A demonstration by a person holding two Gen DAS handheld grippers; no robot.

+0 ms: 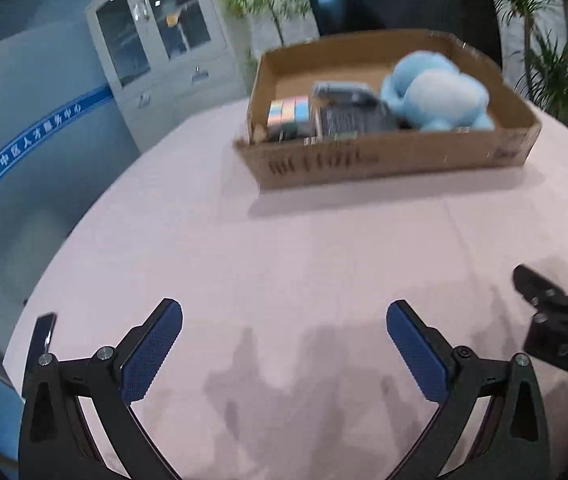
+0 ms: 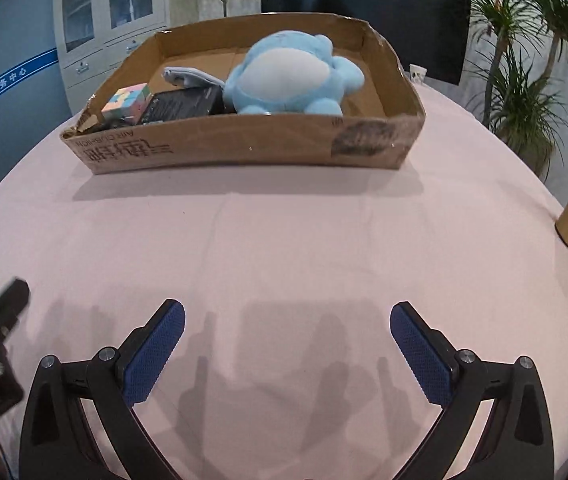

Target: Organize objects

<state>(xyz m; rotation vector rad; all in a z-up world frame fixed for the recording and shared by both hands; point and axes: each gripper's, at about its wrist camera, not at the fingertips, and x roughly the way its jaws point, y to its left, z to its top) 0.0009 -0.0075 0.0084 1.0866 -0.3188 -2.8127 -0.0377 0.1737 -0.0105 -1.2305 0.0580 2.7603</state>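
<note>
Tools, left tool (image 1: 284,344) and right tool (image 2: 287,346), hovering wide and empty over the pink-clothed counter (image 2: 284,240) while the soft light-blue plush toy (image 2: 289,74) is sitting in the shallow brown cardboard box (image 2: 244,148), likely light, squashy, best pinched across its body.

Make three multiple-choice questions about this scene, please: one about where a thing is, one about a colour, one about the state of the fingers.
1. Where is the plush toy?
A. inside the cardboard box
B. on the cloth beside the box
C. between the fingers of the right gripper

2. What colour is the plush toy?
A. red
B. light blue with a white belly
C. green

3. How do the fingers of the left gripper stand?
A. shut on the puzzle cube
B. shut on nothing
C. spread wide with nothing between them

Answers:
1 A, the toy sits within the box walls.
2 B, both views show that colouring.
3 C, only the pink tablecloth shows between the blue pads.
</note>
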